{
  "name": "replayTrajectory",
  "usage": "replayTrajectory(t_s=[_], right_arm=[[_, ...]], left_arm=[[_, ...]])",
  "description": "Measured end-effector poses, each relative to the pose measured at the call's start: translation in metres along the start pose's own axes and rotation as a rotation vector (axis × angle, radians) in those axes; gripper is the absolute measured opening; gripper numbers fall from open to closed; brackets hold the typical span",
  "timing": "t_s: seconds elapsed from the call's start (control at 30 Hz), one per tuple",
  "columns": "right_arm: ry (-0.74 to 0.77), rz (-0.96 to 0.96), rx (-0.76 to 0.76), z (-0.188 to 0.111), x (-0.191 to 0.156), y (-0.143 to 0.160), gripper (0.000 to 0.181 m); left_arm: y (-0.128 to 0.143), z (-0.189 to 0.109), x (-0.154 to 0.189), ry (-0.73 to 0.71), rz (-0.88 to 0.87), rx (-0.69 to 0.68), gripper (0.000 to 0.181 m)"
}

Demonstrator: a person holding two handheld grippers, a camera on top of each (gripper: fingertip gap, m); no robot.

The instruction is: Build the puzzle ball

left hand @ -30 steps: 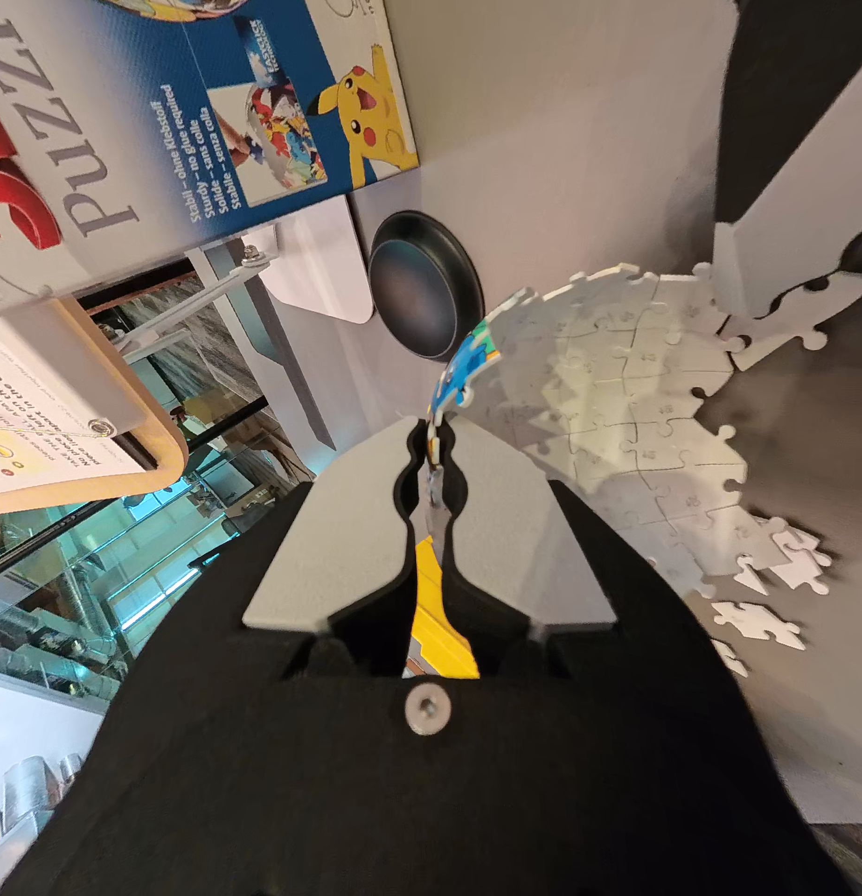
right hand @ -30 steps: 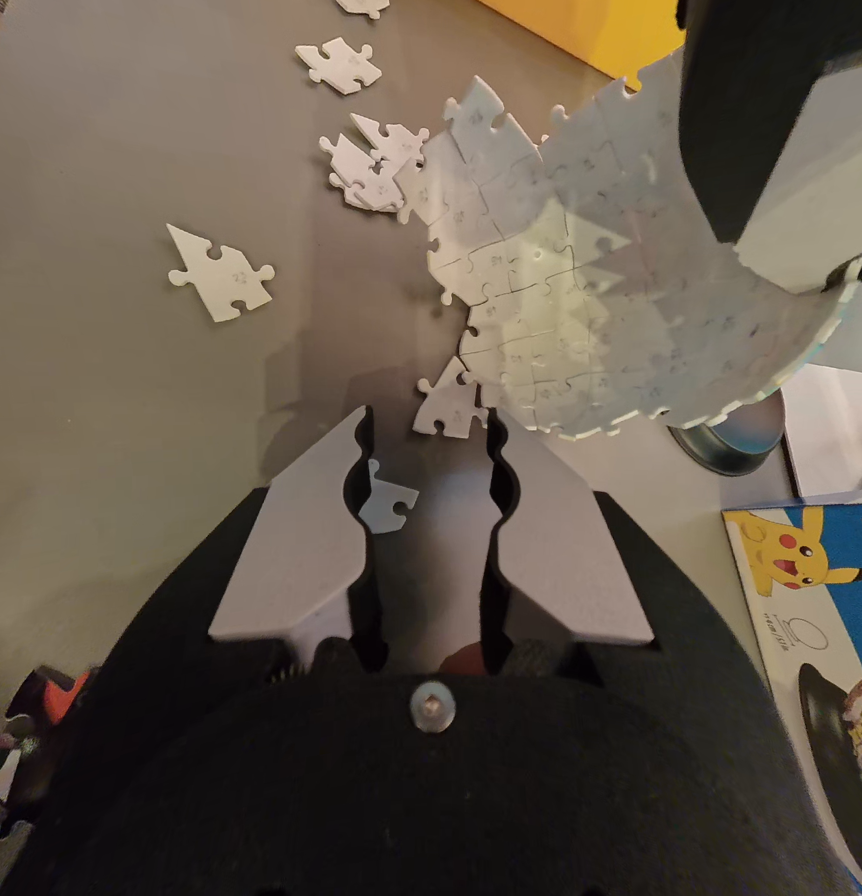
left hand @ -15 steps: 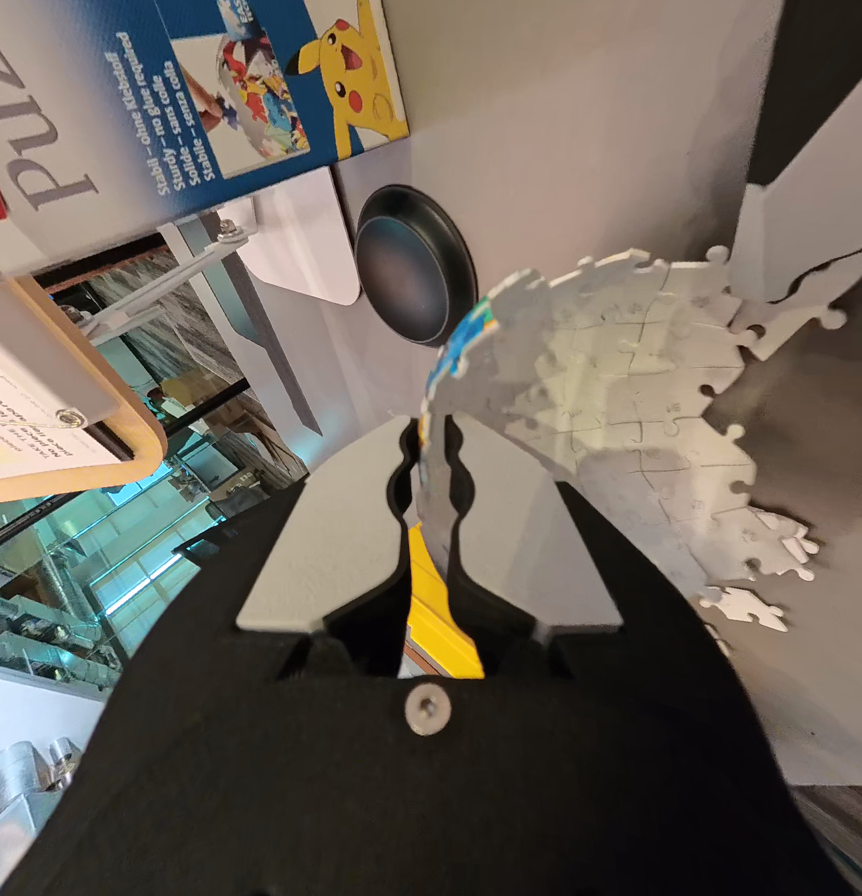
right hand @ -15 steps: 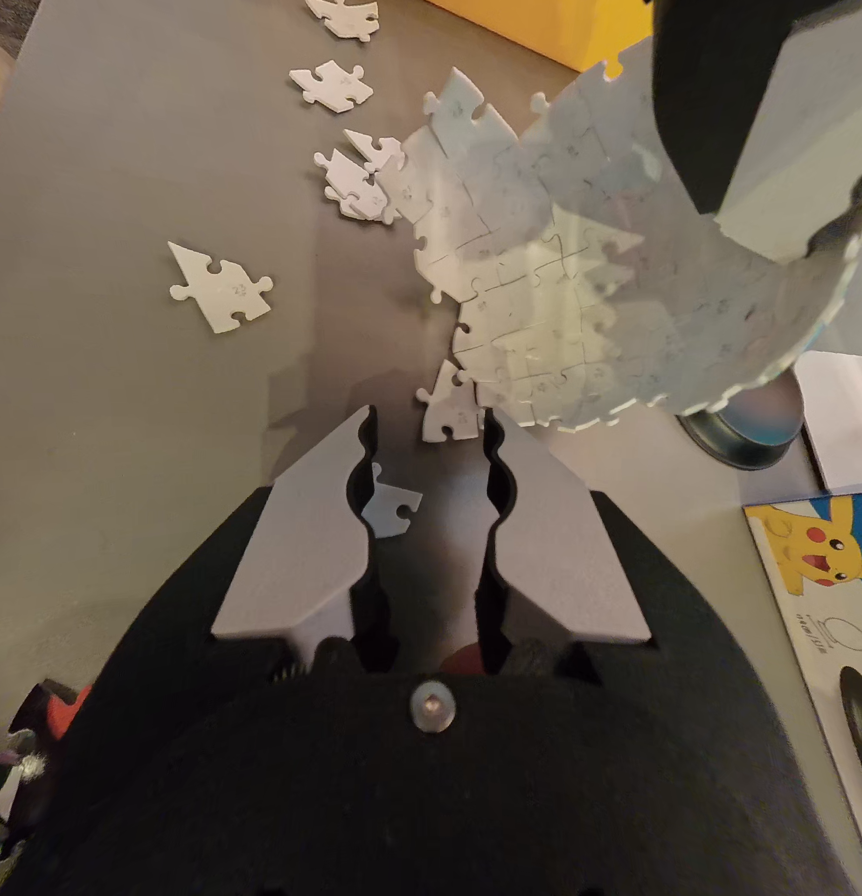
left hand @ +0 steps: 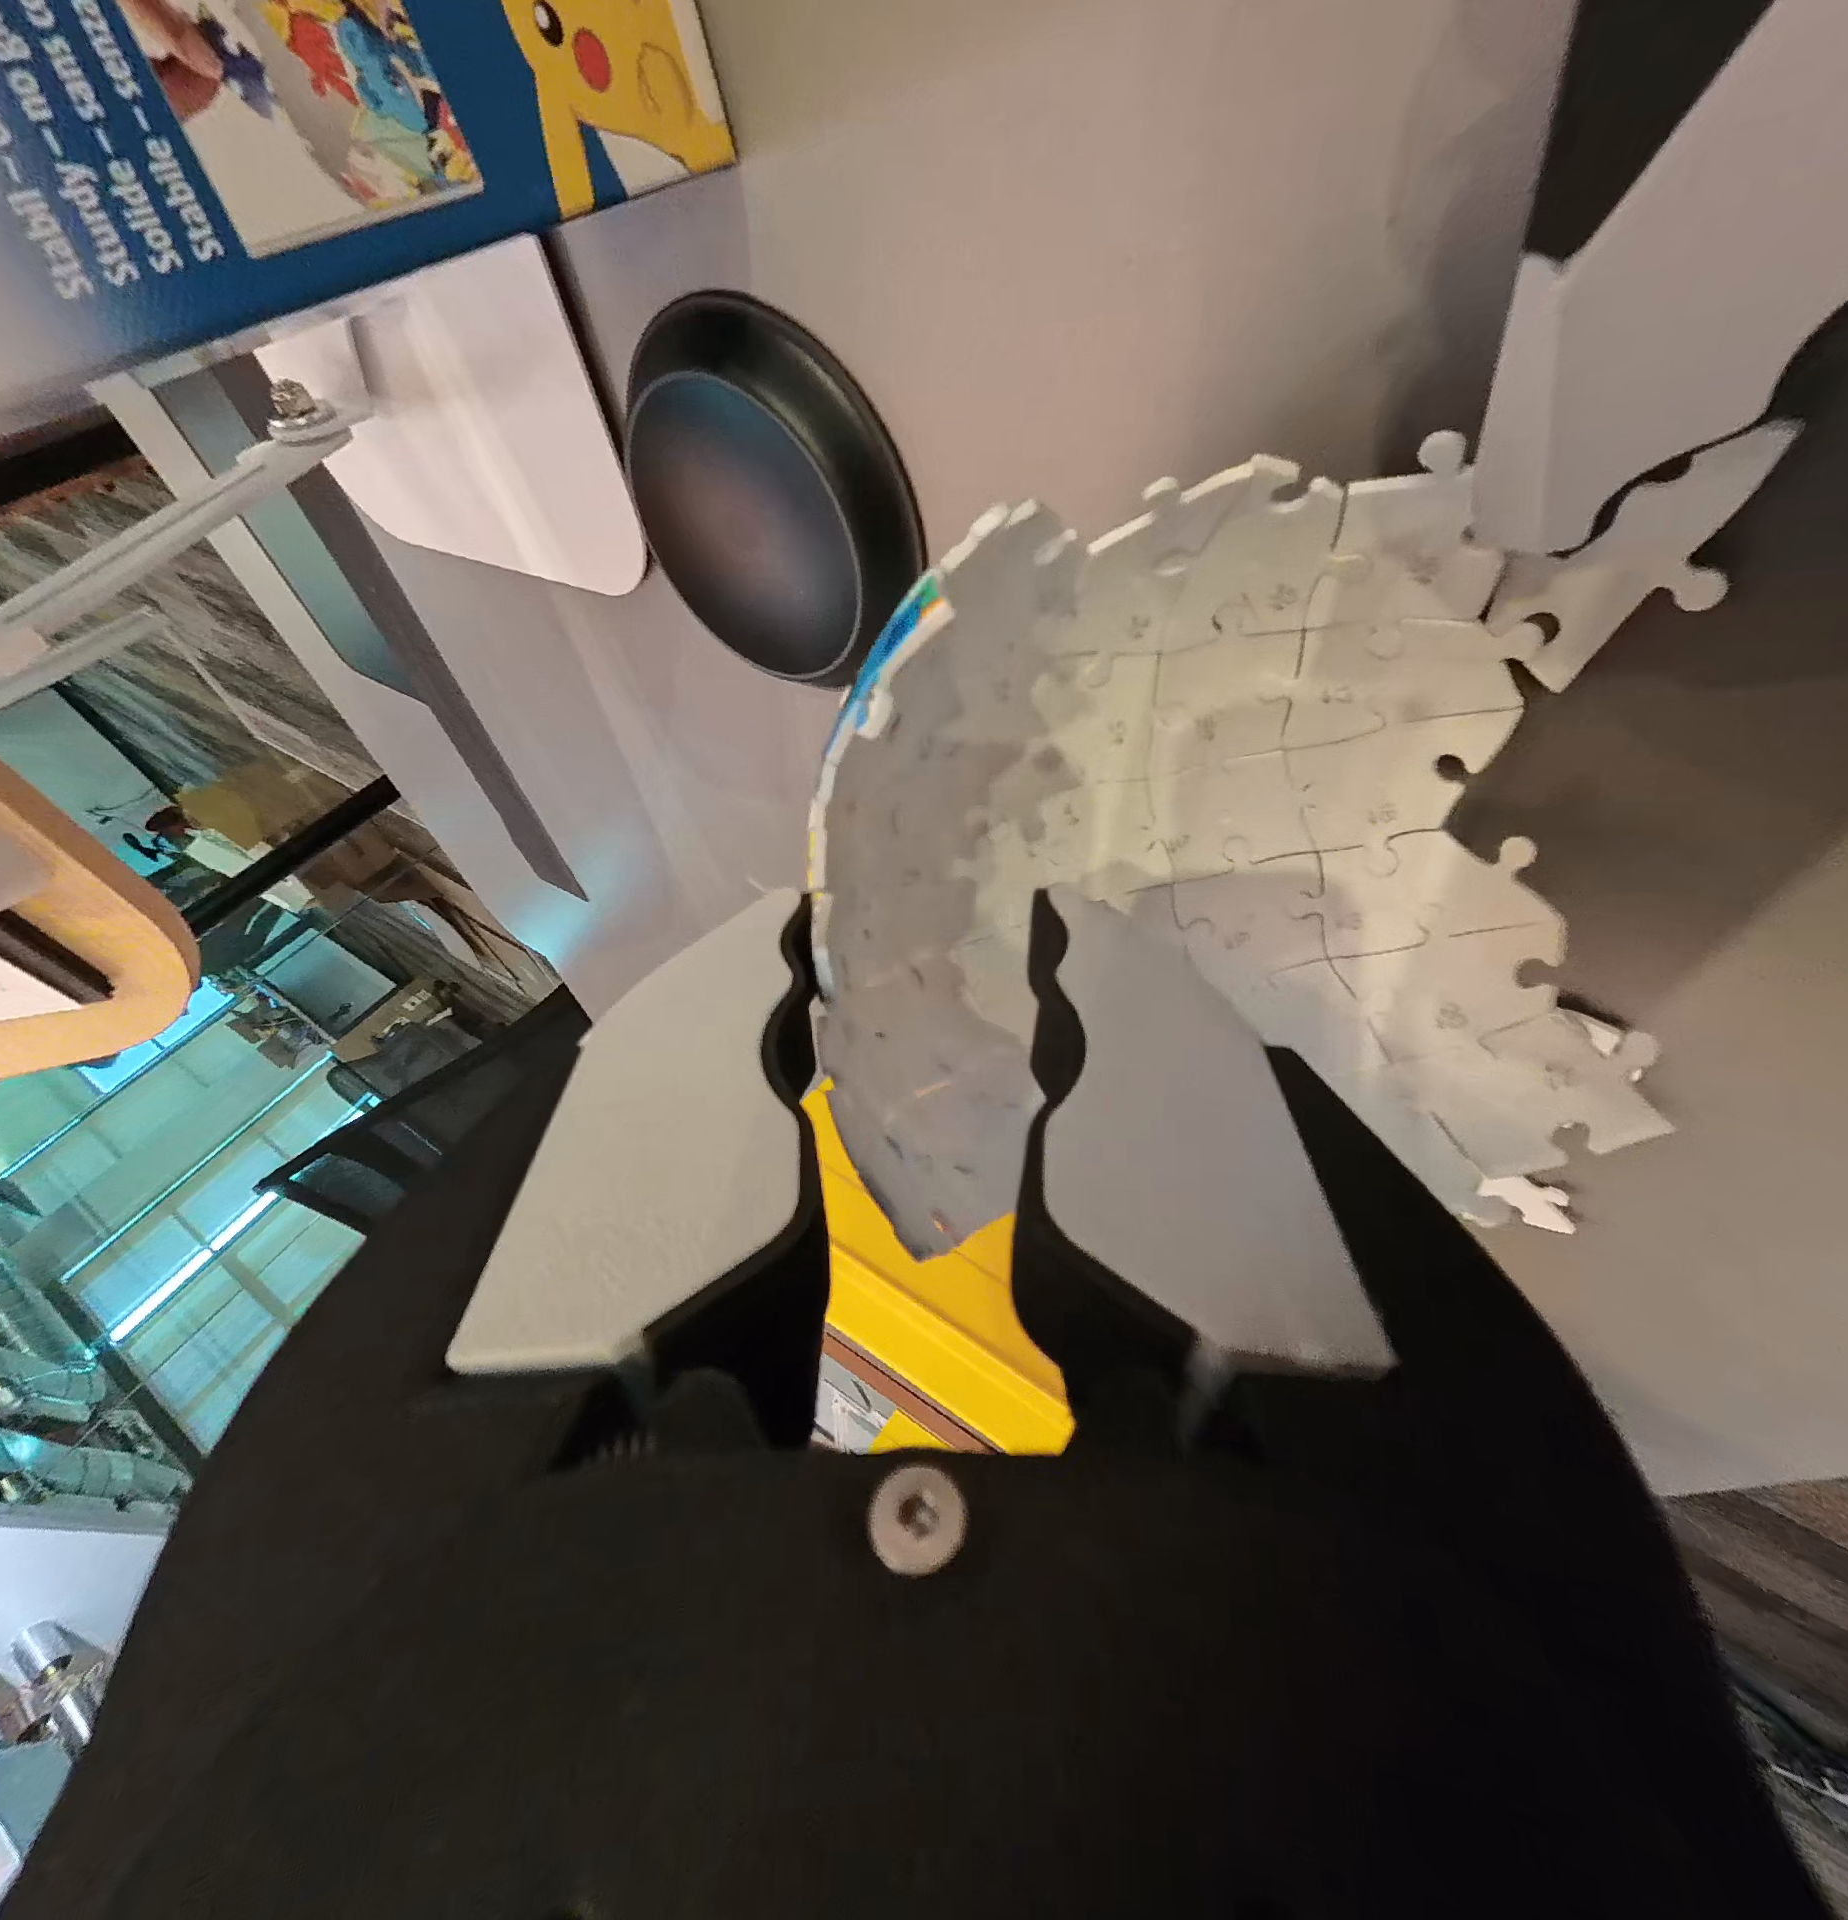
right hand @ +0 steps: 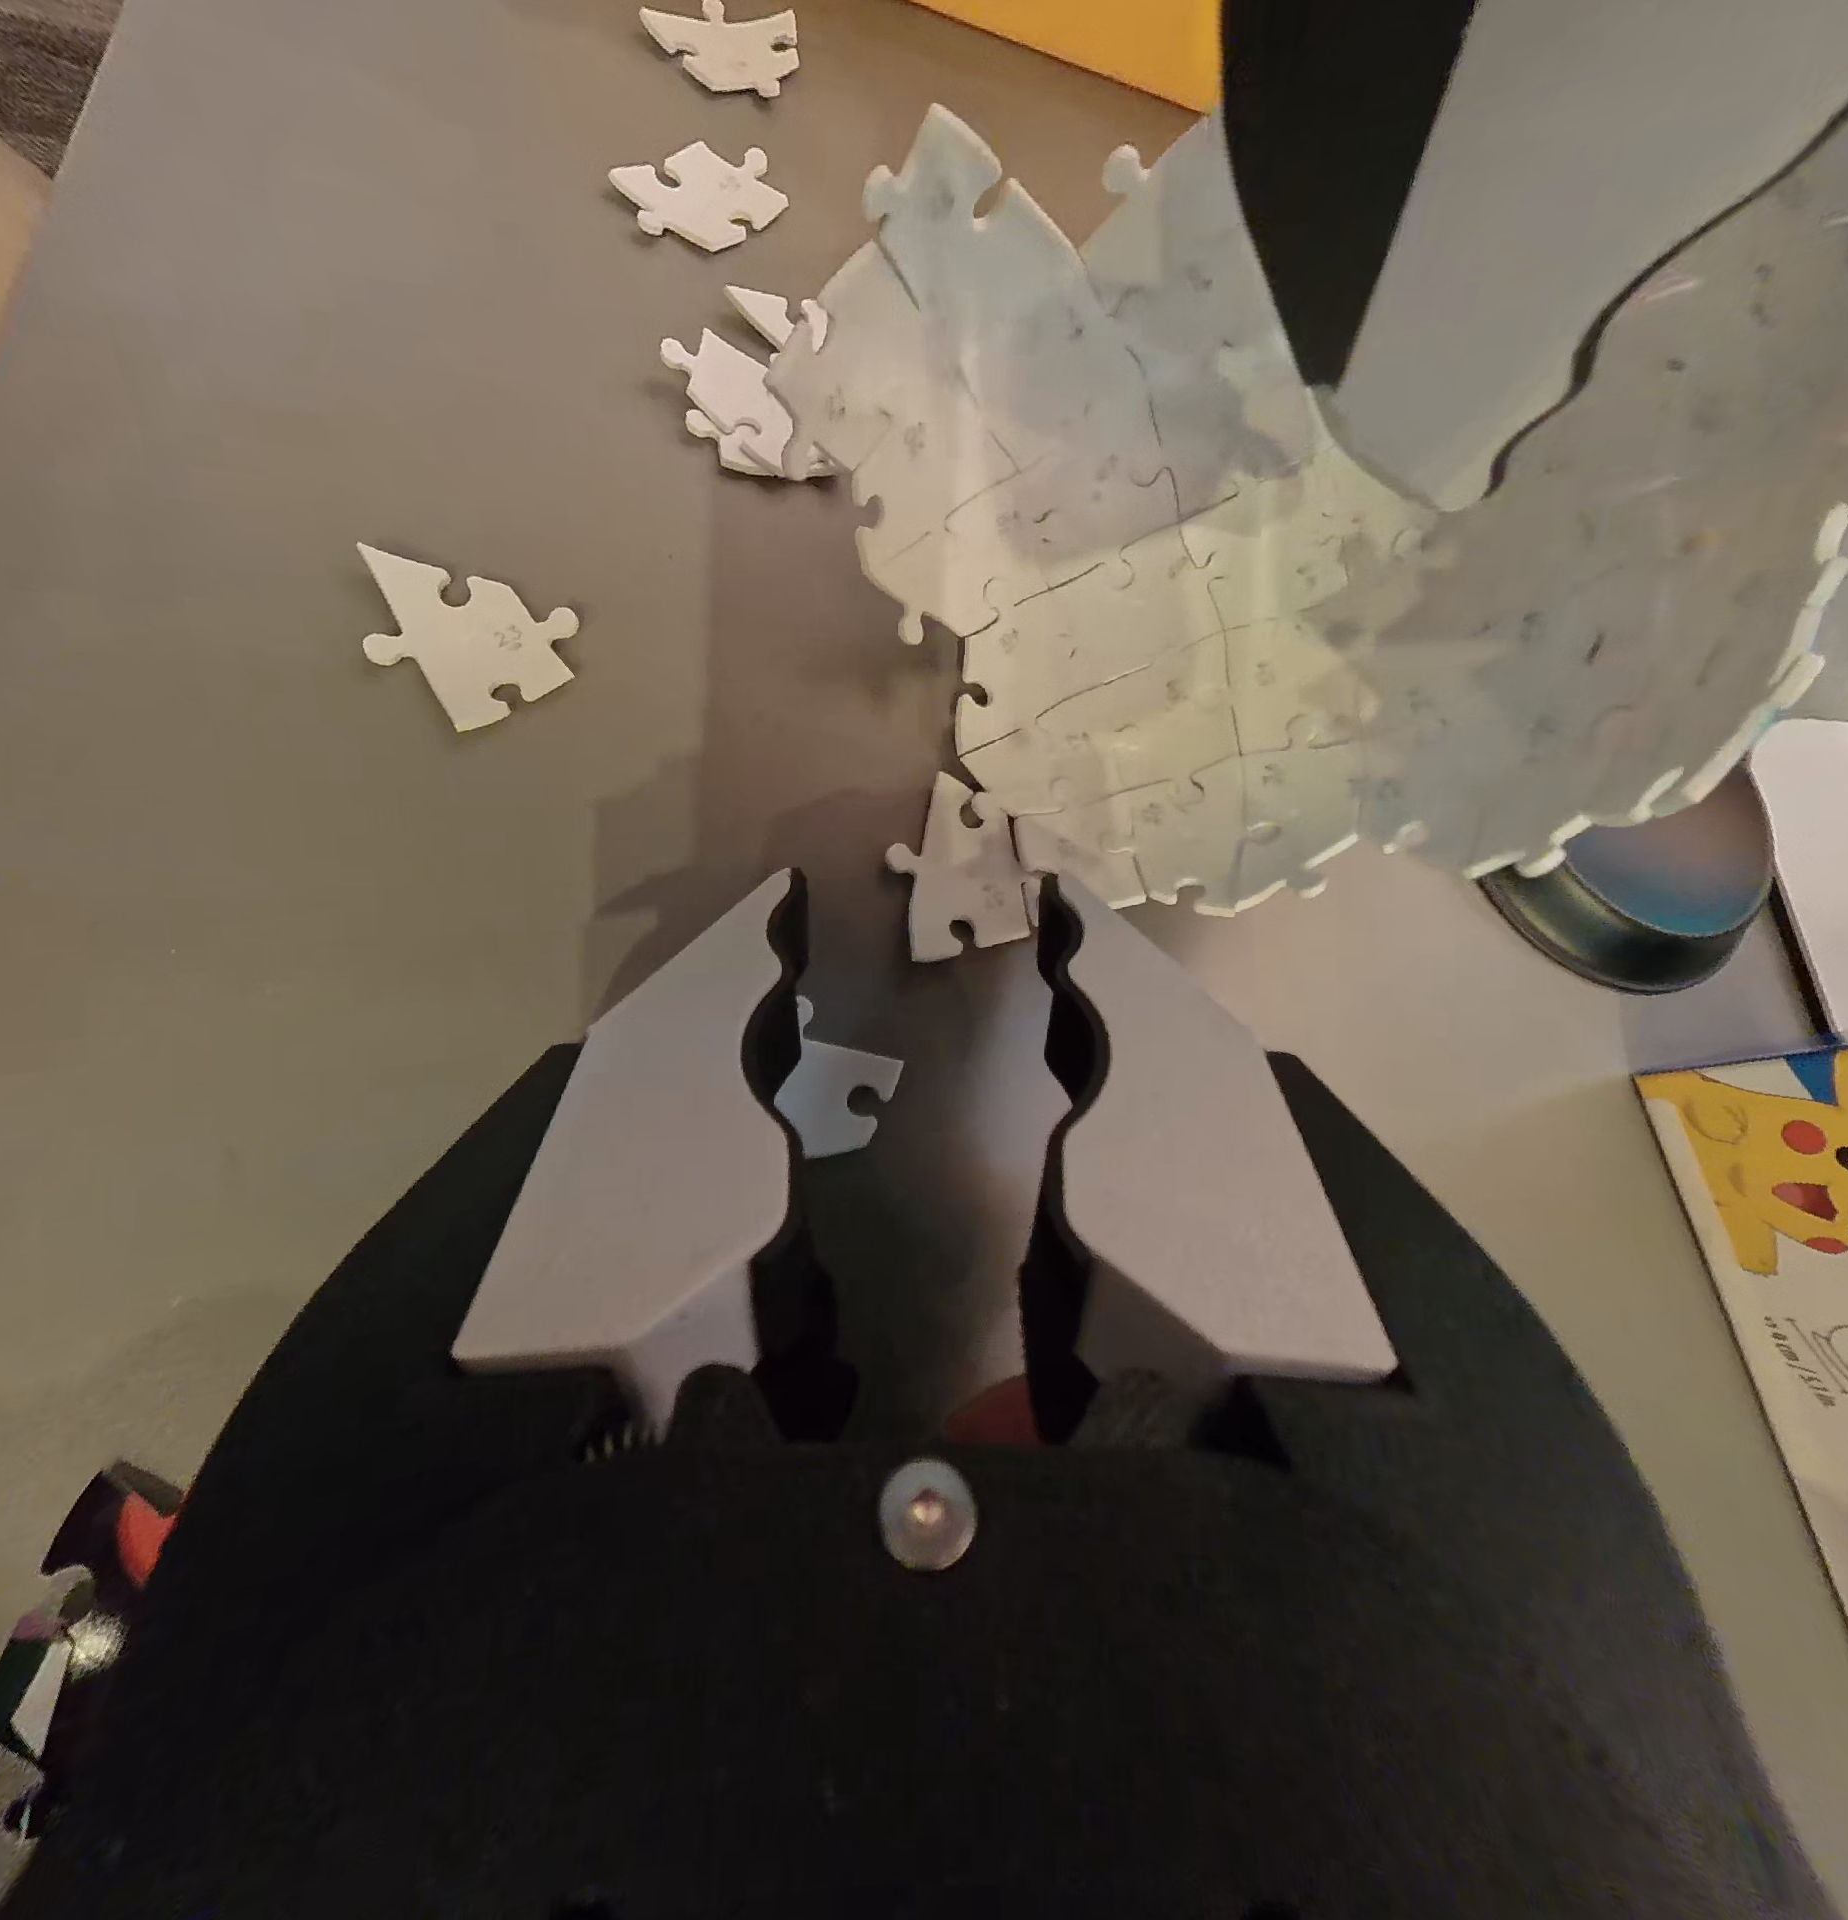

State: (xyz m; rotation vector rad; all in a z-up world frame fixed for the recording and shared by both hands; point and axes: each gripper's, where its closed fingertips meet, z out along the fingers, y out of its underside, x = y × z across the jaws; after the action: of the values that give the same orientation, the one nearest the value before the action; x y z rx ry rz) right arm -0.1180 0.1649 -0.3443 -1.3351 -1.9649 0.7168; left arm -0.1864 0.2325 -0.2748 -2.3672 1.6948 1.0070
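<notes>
**Both claws open around the half-built puzzle shell**

The left claw (left hand: pixel 917 909) is standing with its fingers spread wide. The near end of the curved puzzle shell (left hand: pixel 1263 748) is lying in the gap between them, its coloured rim running close along the 9 o'clock finger. The shell is showing its pale, numbered inner side and is arching away toward 2 o'clock, where the other claw is reaching in at its far edge.

The right claw (right hand: pixel 920 885) is also gaping, holding nothing. A loose white piece (right hand: pixel 967 883) is lying just beyond its tips, against the shell's lower edge. The 3 o'clock fingertip is sitting right at that piece; whether it is touching cannot be told. A smaller piece (right hand: pixel 837 1101) is resting on the bench inside the gap, beside the 9 o'clock finger.

The grey bench (right hand: pixel 276 935) is carrying everything under dim, warm light. In the left wrist view, glass panels and metal framing are showing past the bench edge at 8 o'clock.

In the right wrist view, more white pieces are lying scattered: one (right hand: pixel 473 634) alone at 10 o'clock, a small cluster (right hand: pixel 733 405) tucked against the shell, and two more (right hand: pixel 702 192) toward 12 o'clock. A round black stand (right hand: pixel 1616 914) is sitting at 3 o'clock, partly hidden behind the shell. The printed puzzle box (right hand: pixel 1782 1299) is lying at 4 o'clock. A yellow box (left hand: pixel 941 1340) is showing through the left claw's gap.
</notes>
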Motion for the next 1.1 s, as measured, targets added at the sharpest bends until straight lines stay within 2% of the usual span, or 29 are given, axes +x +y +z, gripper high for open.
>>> replayTrajectory(t_s=[0.3, 0.43, 0.67, 0.9, 1.1], right_arm=[[-0.022, 0.040, -0.007, 0.000, 0.001, 0.001, 0.045], [-0.030, 0.048, -0.008, 0.000, 0.000, 0.002, 0.045], [-0.034, 0.044, -0.008, 0.000, 0.000, 0.001, 0.044], [-0.039, 0.043, -0.011, 0.001, -0.002, 0.000, 0.044], [-0.052, 0.050, -0.013, 0.002, -0.002, 0.000, 0.044]], left_arm=[[0.001, -0.005, 0.014, 0.190, -0.029, 0.040, 0.058], [-0.003, -0.011, 0.022, 0.310, -0.063, 0.097, 0.071], [-0.008, -0.025, 0.027, 0.491, -0.170, 0.238, 0.080], [0.000, -0.035, 0.024, 0.580, -0.323, 0.400, 0.082], [0.009, -0.034, 0.027, 0.591, -0.403, 0.459, 0.082]])
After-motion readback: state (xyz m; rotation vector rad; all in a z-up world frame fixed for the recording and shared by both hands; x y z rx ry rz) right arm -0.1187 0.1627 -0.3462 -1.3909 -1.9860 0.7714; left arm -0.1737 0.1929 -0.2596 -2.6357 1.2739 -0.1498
